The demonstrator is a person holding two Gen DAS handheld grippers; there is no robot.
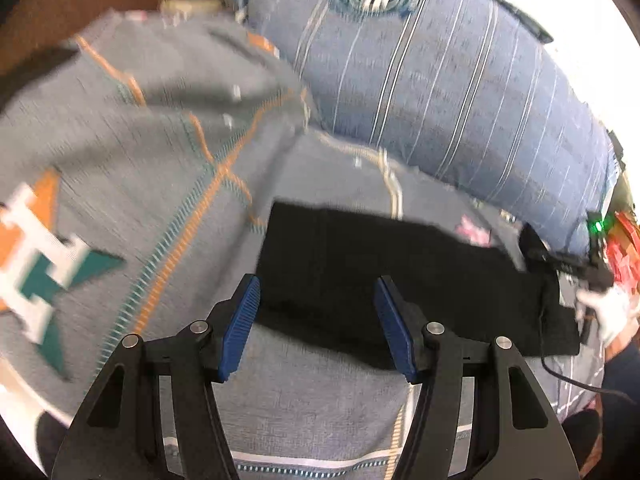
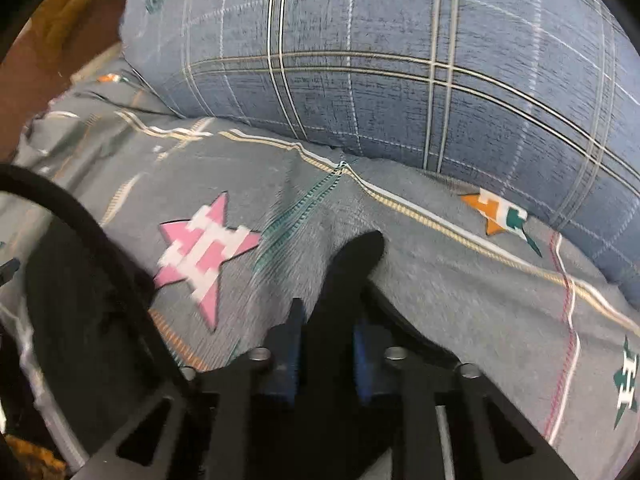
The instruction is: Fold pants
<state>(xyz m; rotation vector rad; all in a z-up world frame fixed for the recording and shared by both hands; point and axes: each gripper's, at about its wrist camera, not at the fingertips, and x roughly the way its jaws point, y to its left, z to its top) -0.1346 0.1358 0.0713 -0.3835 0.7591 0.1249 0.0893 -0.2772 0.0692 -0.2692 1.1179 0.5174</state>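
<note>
Here the right gripper (image 2: 326,344) has its jaws clenched on a bunched edge of the black pants (image 1: 400,280), while the left gripper (image 1: 318,324) hangs above them, jaws released and empty. The pants lie on the grey patterned bedsheet (image 1: 160,160) as a compact folded rectangle before a blue pillow (image 1: 440,80). I judge folding well advanced, a final fold perhaps remaining.

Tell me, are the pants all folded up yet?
Almost, it seems. The black pants already lie on the bed sheet as a short, flat rectangle, so at least one fold looks done. The right gripper is shut on a bit of black cloth, while the left gripper is open and holds nothing. Letting go, and perhaps one more fold, remains.
</note>
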